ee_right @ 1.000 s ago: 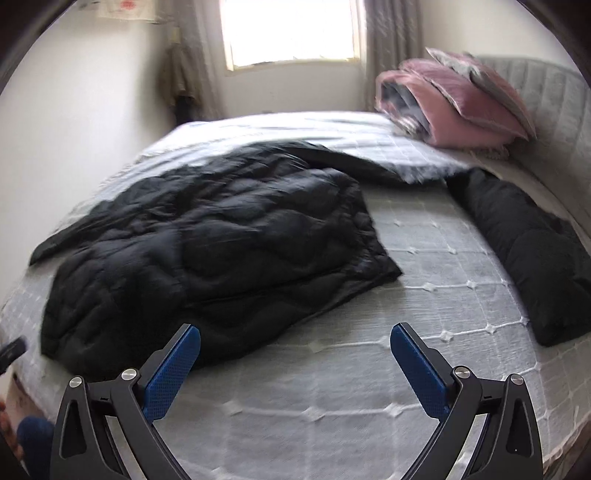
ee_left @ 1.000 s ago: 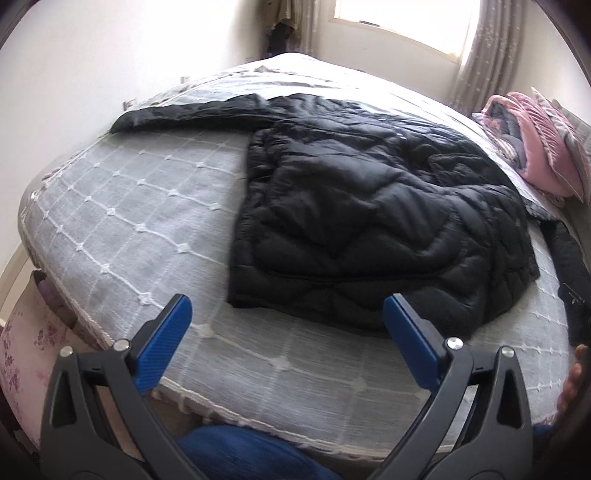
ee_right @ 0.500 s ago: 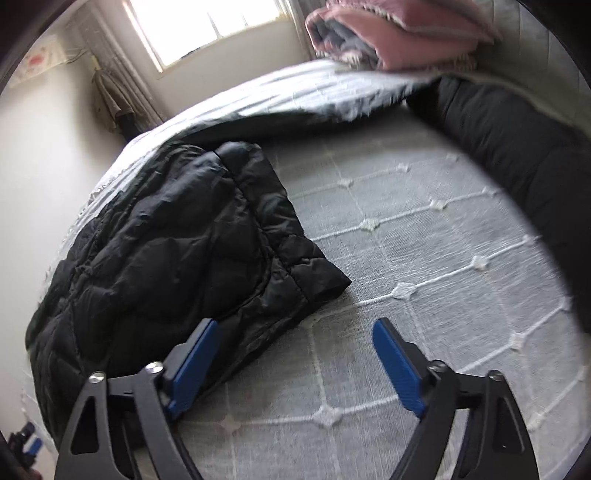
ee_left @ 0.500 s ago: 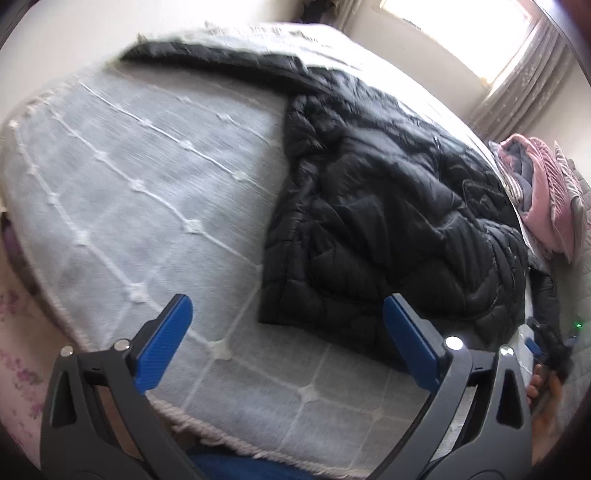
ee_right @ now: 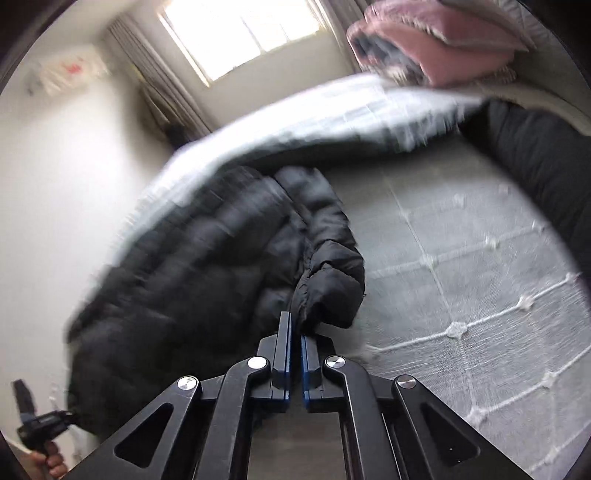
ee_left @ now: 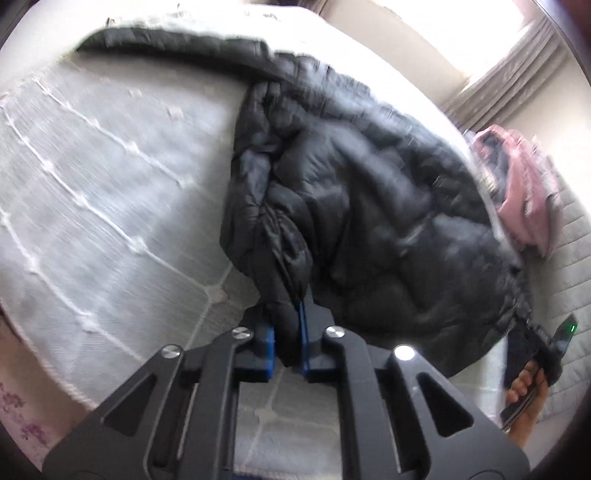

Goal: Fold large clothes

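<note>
A black quilted puffer jacket (ee_left: 369, 206) lies spread on the bed (ee_left: 110, 166). In the left wrist view my left gripper (ee_left: 290, 314) has its jaws closing on the jacket's near left bottom corner, and the blue pads pinch a bunched fold. My right gripper (ee_right: 295, 328) has its jaws closing on the near right corner of the jacket (ee_right: 207, 266), with fabric caught at the pad tips. Both corners are lifted slightly off the cover. Each view shows the other gripper at its edge, held by a hand (ee_left: 524, 391).
The bed cover (ee_right: 461, 295) is grey with a white tufted grid. Folded pink bedding (ee_right: 443, 48) sits near the headboard. Another black padded item (ee_right: 535, 158) lies at the far right. A window (ee_right: 240, 33) and curtains are behind the bed.
Both grippers went from wide open to shut and moved in onto the jacket's near corners. The fabric at each corner is now bunched up and lifted.
</note>
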Demonstrator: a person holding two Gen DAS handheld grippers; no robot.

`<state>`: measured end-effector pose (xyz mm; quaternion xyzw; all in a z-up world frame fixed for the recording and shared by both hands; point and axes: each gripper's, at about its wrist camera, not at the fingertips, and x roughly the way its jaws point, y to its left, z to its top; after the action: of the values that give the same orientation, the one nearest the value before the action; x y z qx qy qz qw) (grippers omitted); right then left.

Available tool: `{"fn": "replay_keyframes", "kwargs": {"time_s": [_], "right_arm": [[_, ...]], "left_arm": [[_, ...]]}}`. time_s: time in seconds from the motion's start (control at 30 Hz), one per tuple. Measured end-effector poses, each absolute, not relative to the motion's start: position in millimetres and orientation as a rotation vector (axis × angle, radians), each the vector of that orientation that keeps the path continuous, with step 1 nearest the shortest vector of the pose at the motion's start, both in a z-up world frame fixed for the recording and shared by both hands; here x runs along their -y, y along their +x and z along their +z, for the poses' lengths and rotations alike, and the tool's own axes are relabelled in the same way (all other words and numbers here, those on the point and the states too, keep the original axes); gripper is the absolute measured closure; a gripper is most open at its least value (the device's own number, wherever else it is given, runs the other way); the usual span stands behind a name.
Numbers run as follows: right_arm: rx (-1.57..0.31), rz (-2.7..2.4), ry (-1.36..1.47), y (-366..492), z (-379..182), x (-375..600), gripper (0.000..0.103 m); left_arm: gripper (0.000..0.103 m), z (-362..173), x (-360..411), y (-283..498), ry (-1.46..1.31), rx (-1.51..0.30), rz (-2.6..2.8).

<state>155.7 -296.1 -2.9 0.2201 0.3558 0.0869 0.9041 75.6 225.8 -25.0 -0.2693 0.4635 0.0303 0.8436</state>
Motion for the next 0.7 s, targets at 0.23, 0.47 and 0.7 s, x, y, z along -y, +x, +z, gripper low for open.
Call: {"fn": "replay_keyframes", "kwargs": {"time_s": [0.23, 0.47, 0.7], "right_arm": [[-0.613, 0.296, 0.440, 89.9, 79.5, 275.3, 0.101], [-0.850, 0.182, 0.369, 81.8, 21.5, 266.7, 0.097], [-0.892, 0.143, 0.352, 74.3, 4.7, 278.4, 0.090]], "left_arm": [[0.093, 62.1, -240.2, 36.5, -0.488, -0.853, 0.036], [0.090, 1.9, -246.9, 39.7, -0.460, -1.011, 0.111], [0.078, -16.9, -259.7, 24.7, -0.509, -1.040, 0.145]]}}
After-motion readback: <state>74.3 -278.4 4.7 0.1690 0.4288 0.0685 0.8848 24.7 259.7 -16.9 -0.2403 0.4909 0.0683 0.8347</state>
